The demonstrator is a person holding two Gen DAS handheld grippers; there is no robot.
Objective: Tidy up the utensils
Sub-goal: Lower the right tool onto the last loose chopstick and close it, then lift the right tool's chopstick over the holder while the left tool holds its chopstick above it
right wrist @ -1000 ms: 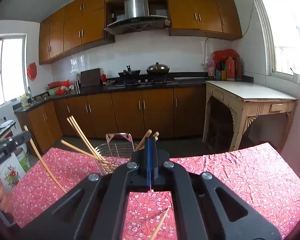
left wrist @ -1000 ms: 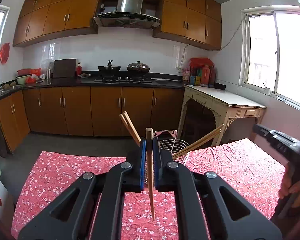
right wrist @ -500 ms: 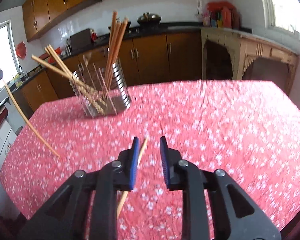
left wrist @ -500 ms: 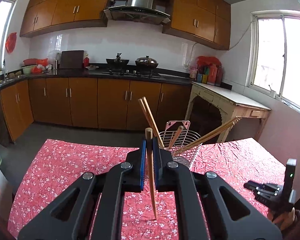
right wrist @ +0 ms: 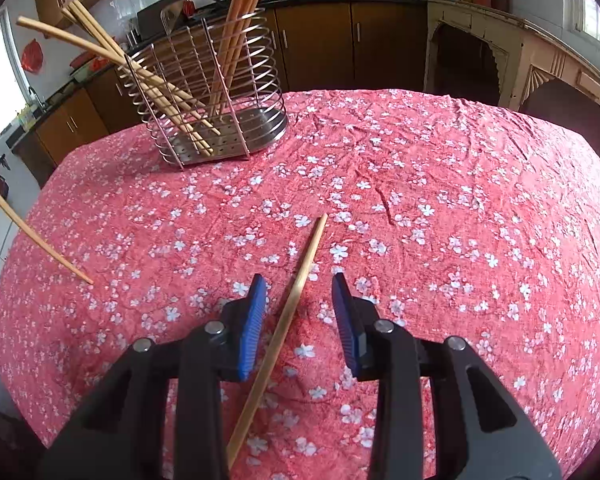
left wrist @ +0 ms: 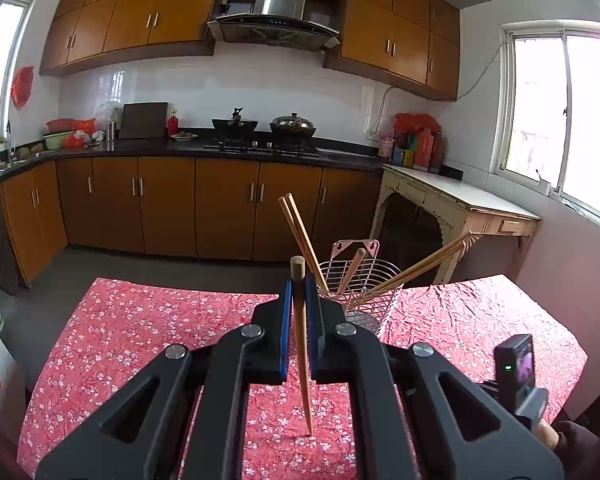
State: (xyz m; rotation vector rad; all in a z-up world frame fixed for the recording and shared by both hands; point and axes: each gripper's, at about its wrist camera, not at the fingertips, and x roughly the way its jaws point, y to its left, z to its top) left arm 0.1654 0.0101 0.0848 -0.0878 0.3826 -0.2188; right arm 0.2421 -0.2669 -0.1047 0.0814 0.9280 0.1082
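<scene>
Since the earlier frame, the right gripper (right wrist: 299,312) has dropped low over the counter (right wrist: 460,208) and spread wide around a loose chopstick (right wrist: 288,312) lying at lower centre; the wire holder (right wrist: 204,92) with chopsticks stands upper left. From the left wrist view, the left gripper (left wrist: 299,300) pinches a chopstick (left wrist: 301,344) upright at centre, tip near the red cloth, holder just beyond.

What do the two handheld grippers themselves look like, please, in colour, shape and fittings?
Both the left gripper and the right gripper are matte black plastic linkages with triangular cut-outs and round silver pivot bolts. Their fingers carry flat blue ribbed pads. No cables show. The left view shows a small black camera module with a green light on the right gripper.
</scene>
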